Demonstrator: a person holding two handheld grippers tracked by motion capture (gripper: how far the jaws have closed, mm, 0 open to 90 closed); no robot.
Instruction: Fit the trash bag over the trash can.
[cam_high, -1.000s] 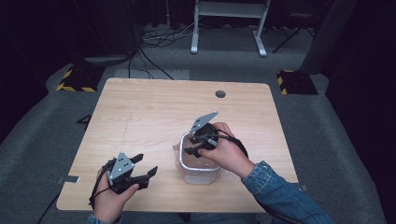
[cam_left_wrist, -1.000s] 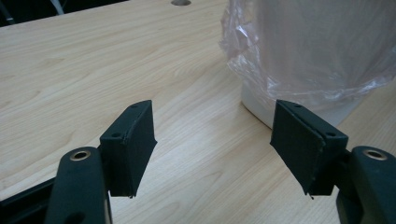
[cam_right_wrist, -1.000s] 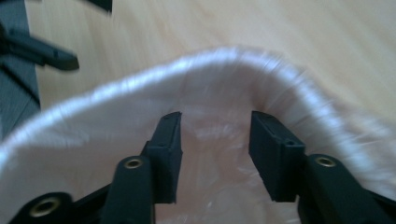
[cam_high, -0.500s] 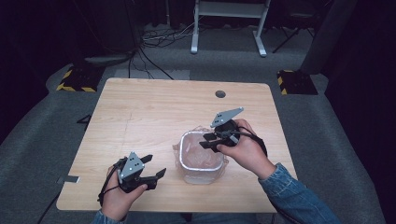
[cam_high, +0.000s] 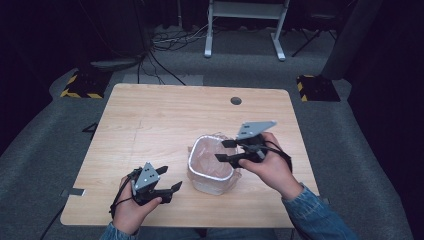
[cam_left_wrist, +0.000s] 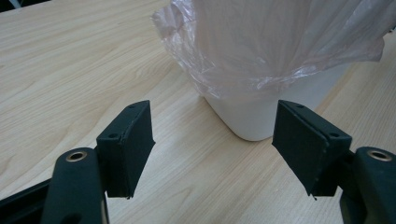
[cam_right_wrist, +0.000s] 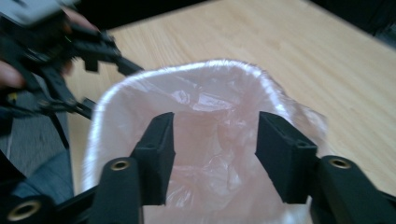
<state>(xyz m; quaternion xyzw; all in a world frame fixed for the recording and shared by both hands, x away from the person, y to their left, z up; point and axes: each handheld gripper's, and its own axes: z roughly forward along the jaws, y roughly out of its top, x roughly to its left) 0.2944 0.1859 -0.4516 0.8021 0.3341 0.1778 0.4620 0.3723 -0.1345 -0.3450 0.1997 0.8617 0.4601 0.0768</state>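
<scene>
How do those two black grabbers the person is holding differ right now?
The left gripper sits low over the table, beside the lined bin, its fingers aimed at its side. The right gripper hangs higher, above the bin's rim, its fingers just opened over the bag. Both are open and hold nothing.

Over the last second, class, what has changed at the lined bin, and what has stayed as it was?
The right gripper drew back from over the bin toward its right rim and rose a little; its jaws have just been opening, with nothing between them. The left gripper edged slightly toward the bin, jaws open. The bin, its plastic liner and the table stayed put.
</scene>
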